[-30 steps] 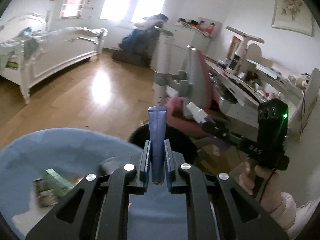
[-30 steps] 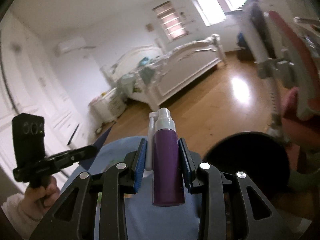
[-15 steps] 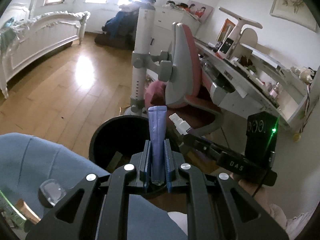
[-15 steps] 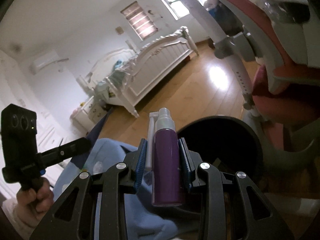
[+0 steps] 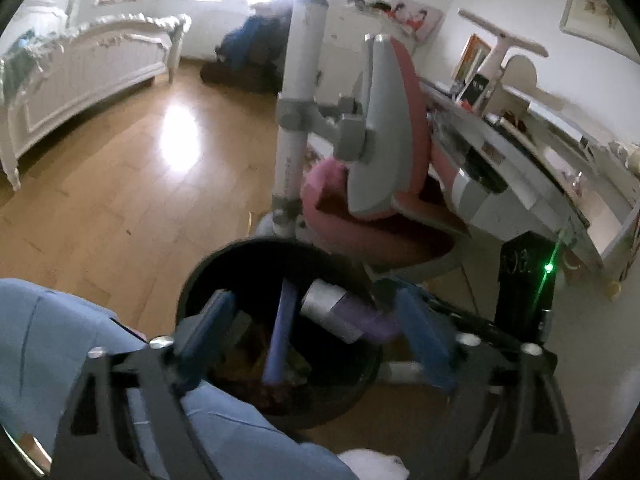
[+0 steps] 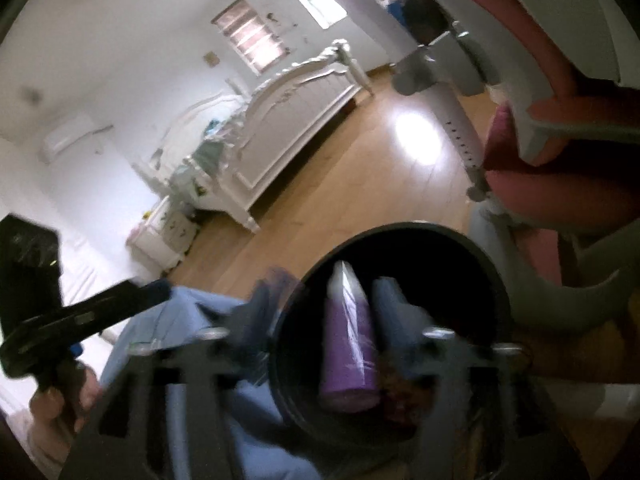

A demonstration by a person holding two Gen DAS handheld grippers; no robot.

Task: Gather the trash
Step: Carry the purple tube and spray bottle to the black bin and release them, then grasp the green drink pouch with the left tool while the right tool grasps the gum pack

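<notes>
Black bin [image 5: 208, 276] sits below both grippers; I've got the left gripper [image 5: 316, 336] and right gripper [image 6: 324, 316] spread wide, blue tube [image 5: 280, 332] and purple bottle [image 6: 350, 344] inside its rim. I'd lift straight up, clear of that rim.

1. No word, brand or number can be read in either view; motion blur smears the fine detail.
2. The black block [image 5: 524, 276] at the right of the left wrist view carries faint pale marks above its green light, too blurred to make out.
3. A small dark board [image 5: 478, 85] standing on the desk [image 5: 532, 184] shows light scribbles, too small to read.
4. The white chair column [image 6: 460, 136] in the right wrist view bears a row of tiny dark marks, none readable.
</notes>
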